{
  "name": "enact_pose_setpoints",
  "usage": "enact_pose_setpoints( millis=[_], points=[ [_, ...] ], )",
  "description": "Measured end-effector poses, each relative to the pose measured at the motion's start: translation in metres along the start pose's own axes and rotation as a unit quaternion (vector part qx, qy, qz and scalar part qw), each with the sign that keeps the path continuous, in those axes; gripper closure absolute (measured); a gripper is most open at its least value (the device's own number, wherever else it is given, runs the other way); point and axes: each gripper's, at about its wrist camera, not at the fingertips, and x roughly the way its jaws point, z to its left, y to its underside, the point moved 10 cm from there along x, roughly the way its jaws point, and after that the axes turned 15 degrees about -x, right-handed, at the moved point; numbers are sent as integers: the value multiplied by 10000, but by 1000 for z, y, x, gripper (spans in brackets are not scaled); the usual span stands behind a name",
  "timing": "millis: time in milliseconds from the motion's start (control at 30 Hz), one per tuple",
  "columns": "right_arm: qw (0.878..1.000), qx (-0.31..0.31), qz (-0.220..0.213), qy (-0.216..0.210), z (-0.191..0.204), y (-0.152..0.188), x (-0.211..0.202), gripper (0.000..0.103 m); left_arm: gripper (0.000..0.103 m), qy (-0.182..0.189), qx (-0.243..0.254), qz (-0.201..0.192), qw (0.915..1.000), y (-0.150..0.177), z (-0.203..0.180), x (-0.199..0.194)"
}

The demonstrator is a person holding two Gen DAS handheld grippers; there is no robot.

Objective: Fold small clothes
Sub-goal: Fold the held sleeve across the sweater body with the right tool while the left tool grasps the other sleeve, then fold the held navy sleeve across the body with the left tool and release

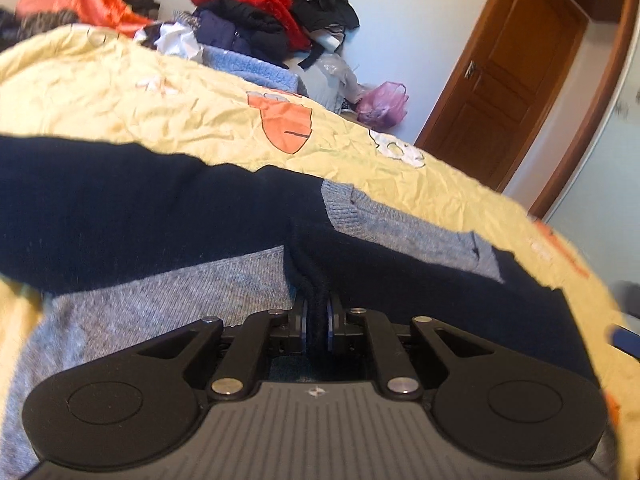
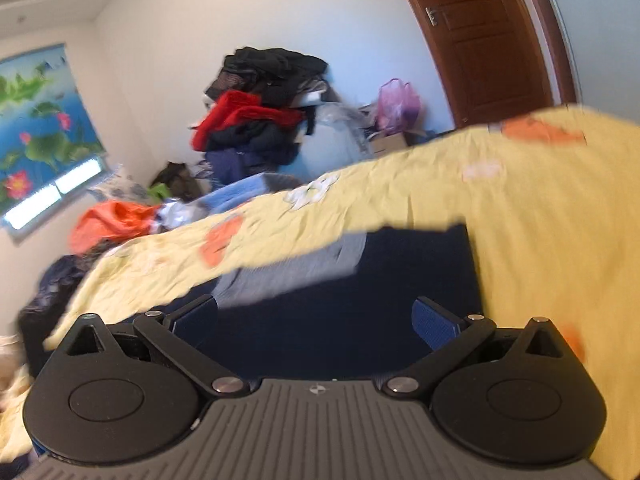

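A navy and grey knit sweater (image 1: pixel 152 216) lies spread on the yellow bed sheet (image 1: pixel 120 100). My left gripper (image 1: pixel 318 320) is shut on a pinched fold of the sweater's navy fabric, which bunches up between the pads. In the right wrist view the same sweater (image 2: pixel 360 300) lies just ahead, navy with a grey band. My right gripper (image 2: pixel 316 322) hovers over it with its jaws wide apart, and nothing sits between the blue pads (image 2: pixel 434 322).
A tall pile of red, black and blue clothes (image 1: pixel 264 12) stands past the bed's far edge. An orange garment (image 2: pixel 108 220) lies at the far left. A purple plastic bag (image 2: pixel 396 102) and a brown wooden door (image 2: pixel 480 40) are at the back right.
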Motion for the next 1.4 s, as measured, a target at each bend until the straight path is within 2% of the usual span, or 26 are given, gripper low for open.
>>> enact_pose_setpoints(
  millis=[100,167,200,267,333,400,467,533,600,633,667,700,733,800,867,1000,1033,1100,1133,1233,1300,1333,1367,1400],
  points=[
    [9943,-509,712,605,-15,2,55,2,95,20,-32,1,10000,0,0,1],
    [9868,-824,1139,805,-21,18,79,4,95,29,-45,7,10000,0,1,1],
    [9816,-963,1371,916,-23,31,86,1,95,53,-77,14,10000,0,1,1],
    [9751,-1541,1166,1086,-19,41,86,0,94,124,-181,36,9998,-1,3,1],
    [9772,-1431,1128,1089,-19,43,85,0,94,161,-238,48,9996,-2,4,2],
    [9773,-1427,1120,1098,-21,44,84,0,94,72,-85,55,9999,-1,1,0],
    [9773,-1424,1113,1102,-22,44,84,0,88,-81,167,59,9998,-1,0,-13],
    [9774,-1420,1111,1102,-22,43,82,0,84,-137,327,-125,9993,-8,8,-38],
    [9777,-1410,1108,1093,-22,43,82,0,73,-34,133,-464,9988,-28,29,-69],
    [9779,-1403,1105,1088,-22,43,81,0,54,-31,-83,-648,9979,-42,47,-84],
    [9778,-1407,1110,1090,-21,42,83,0,24,-111,-364,-845,9957,-60,69,-97],
    [9777,-1411,1110,1093,-22,41,83,0,11,-289,-685,-1078,9914,-78,95,-110],
    [9776,-1413,1108,1095,-22,41,83,0,2,-519,-999,-1358,9843,-97,123,-123],
    [9778,-1408,1109,1089,-22,41,83,0,2,-999,-1529,-1820,9662,-132,181,-146],
    [9778,-1406,1109,1086,-22,42,82,0,3,-1294,-2201,-1976,9464,-158,236,-162],
    [9778,-1409,1108,1089,-22,42,82,0,3,-1189,-3760,-2032,8962,-180,325,-174],
    [9778,-1409,1106,1090,-22,42,82,0,3,-1048,-4018,-2009,8872,-181,339,-173],
    [9779,-1404,1106,1084,-22,42,82,0,3,-731,-4320,-1994,8765,-177,355,-171],
    [9778,-1408,1108,1085,-22,42,82,0,3,-610,-4316,-2087,8755,-179,356,-170],
    [9780,-1402,1105,1081,-22,42,82,0,4,-420,-4217,-2104,8810,-186,355,-164],
    [9779,-1406,1106,1084,-22,41,83,0,9,-367,-4144,-2134,8839,-191,356,-160],
    [9779,-1405,1105,1083,-22,41,83,0,29,-418,-4079,-2137,8867,-194,356,-157],
    [9779,-1404,1104,1083,-22,41,83,0,54,-532,-4011,-2069,8908,-195,357,-152],
    [9779,-1405,1105,1083,-22,41,83,0,61,-705,-3971,-1971,8936,-194,360,-147]
  ],
)
